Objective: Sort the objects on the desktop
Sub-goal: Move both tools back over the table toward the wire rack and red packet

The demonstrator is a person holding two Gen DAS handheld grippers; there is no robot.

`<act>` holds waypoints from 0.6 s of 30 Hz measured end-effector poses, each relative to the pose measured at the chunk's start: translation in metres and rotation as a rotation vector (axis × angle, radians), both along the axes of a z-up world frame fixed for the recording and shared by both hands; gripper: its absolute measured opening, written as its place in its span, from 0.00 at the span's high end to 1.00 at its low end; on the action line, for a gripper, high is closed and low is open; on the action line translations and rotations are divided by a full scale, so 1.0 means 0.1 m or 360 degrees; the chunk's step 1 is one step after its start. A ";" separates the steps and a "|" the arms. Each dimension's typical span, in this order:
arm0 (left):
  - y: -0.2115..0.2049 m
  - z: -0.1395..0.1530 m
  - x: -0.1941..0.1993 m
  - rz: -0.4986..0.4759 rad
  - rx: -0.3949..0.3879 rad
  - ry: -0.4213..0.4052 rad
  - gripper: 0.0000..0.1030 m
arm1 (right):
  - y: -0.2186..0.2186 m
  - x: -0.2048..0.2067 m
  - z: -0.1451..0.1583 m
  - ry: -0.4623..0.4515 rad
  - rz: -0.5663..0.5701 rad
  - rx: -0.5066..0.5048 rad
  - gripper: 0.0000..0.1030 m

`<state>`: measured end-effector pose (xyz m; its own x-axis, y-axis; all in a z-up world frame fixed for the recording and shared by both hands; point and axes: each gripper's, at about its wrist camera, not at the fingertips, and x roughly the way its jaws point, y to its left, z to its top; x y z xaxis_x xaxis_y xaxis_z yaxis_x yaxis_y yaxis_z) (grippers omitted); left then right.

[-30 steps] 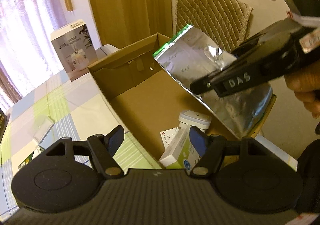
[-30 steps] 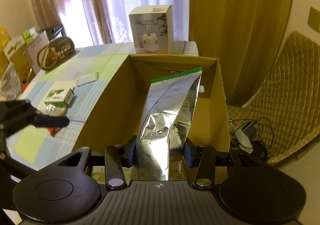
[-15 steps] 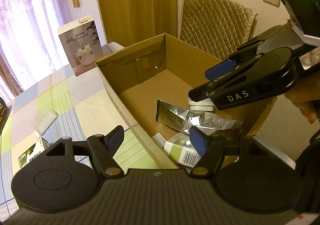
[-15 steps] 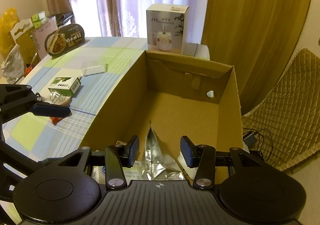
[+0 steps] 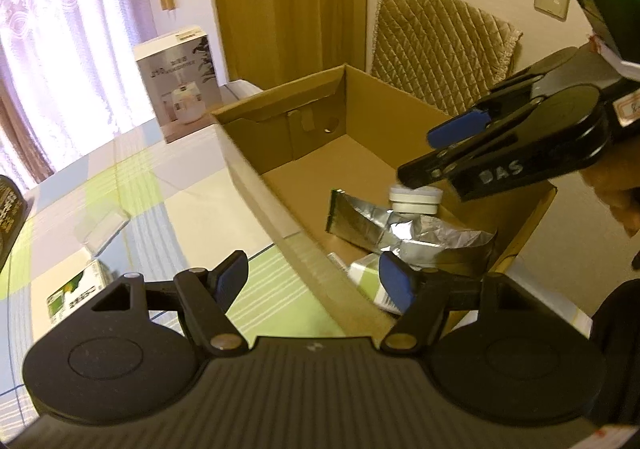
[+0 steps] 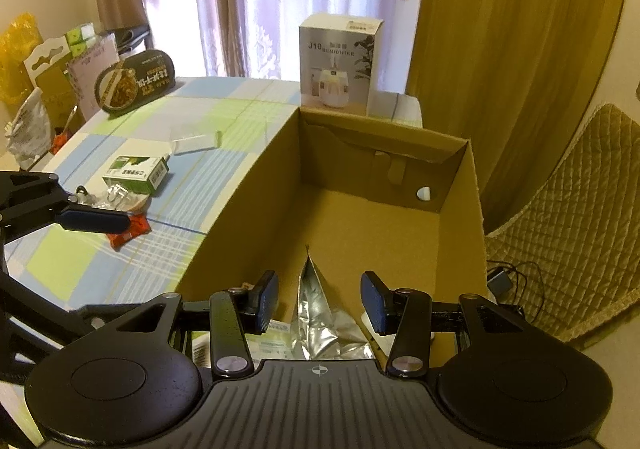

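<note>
An open cardboard box stands at the table's edge. Inside it lie a silver foil pouch, a white round container and a white-green carton. My right gripper hangs open above the pouch, nothing between its fingers. Over the box's near wall my left gripper stands open and empty; in the right wrist view one blue pad of it shows. On the tablecloth lie a green-white carton, a clear flat case, clear plastic pieces and a red packet.
A humidifier box stands behind the cardboard box. A dark oval food pack, bags and cards crowd the table's far left. A quilted chair and cables sit beyond the box.
My right gripper opened and let go of the foil pouch, which dropped flat into the box. The gripper then drew back and up. My left gripper shifted slightly left over the box wall.
</note>
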<state>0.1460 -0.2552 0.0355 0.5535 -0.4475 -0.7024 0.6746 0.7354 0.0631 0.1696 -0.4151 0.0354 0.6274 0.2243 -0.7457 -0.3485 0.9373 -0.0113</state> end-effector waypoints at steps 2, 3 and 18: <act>0.11 0.01 -0.02 0.0025 -0.0001 -0.0005 0.34 | 0.01 -0.03 0.04 -0.0007 -0.0001 0.0013 0.56; 0.17 0.02 -0.03 0.0039 -0.0002 -0.0005 0.33 | 0.02 -0.04 0.06 -0.0010 -0.0001 0.0019 0.53; 1.53 -0.25 -0.33 0.0354 0.0070 0.0054 0.27 | 0.64 -0.37 0.30 -0.0058 0.0171 0.0100 0.11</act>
